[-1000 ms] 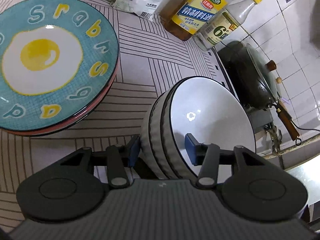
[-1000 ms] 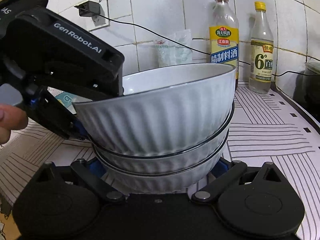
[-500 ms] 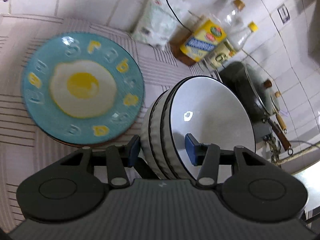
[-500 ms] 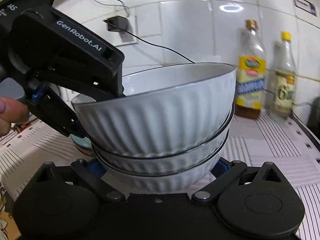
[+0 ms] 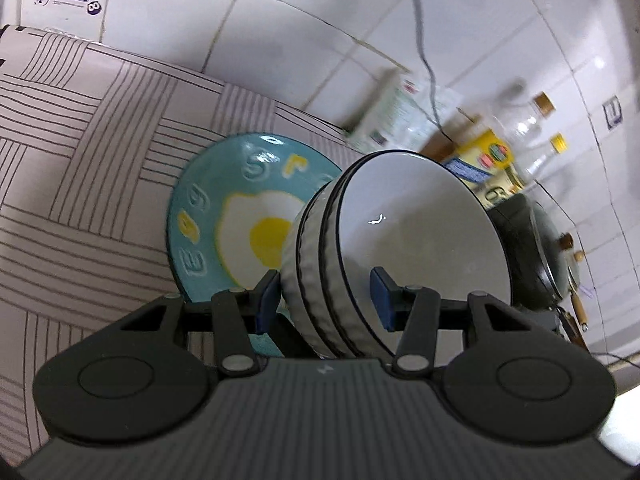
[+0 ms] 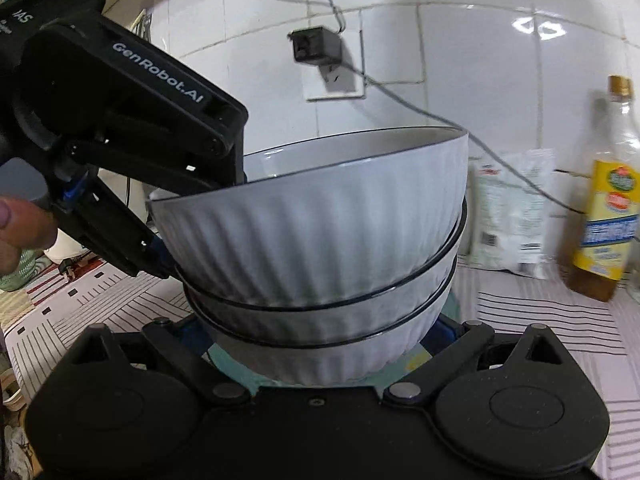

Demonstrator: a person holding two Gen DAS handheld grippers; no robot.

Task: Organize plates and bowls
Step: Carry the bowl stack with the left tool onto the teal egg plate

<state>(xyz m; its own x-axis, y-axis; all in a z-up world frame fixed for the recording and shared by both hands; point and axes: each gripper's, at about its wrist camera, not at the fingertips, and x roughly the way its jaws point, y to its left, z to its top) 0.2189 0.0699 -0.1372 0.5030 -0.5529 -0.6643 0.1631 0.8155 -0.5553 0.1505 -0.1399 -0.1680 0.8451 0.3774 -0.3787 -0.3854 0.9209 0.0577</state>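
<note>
A stack of three white ribbed bowls (image 5: 420, 240) with dark rims is held in the air by both grippers. My left gripper (image 5: 324, 300) is shut on the stack's rims, one pad inside the top bowl and one outside. My right gripper (image 6: 320, 336) is shut on the bottom bowl (image 6: 320, 360) from both sides. The stack (image 6: 312, 240) hangs just above a teal plate with a fried-egg picture (image 5: 224, 216), which lies on the striped counter. A sliver of the teal plate (image 6: 232, 364) shows under the bowls.
A white bag (image 5: 396, 116) and two bottles (image 5: 492, 152) stand against the tiled wall. A dark lidded wok (image 5: 536, 248) sits to the right. A wall plug with a cable (image 6: 316, 46) hangs behind the bowls. The left gripper's body (image 6: 120, 120) is at upper left.
Both grippers have carried the bowl stack leftward until it hangs over the teal plate. The bottles have slid to the right in both views.
</note>
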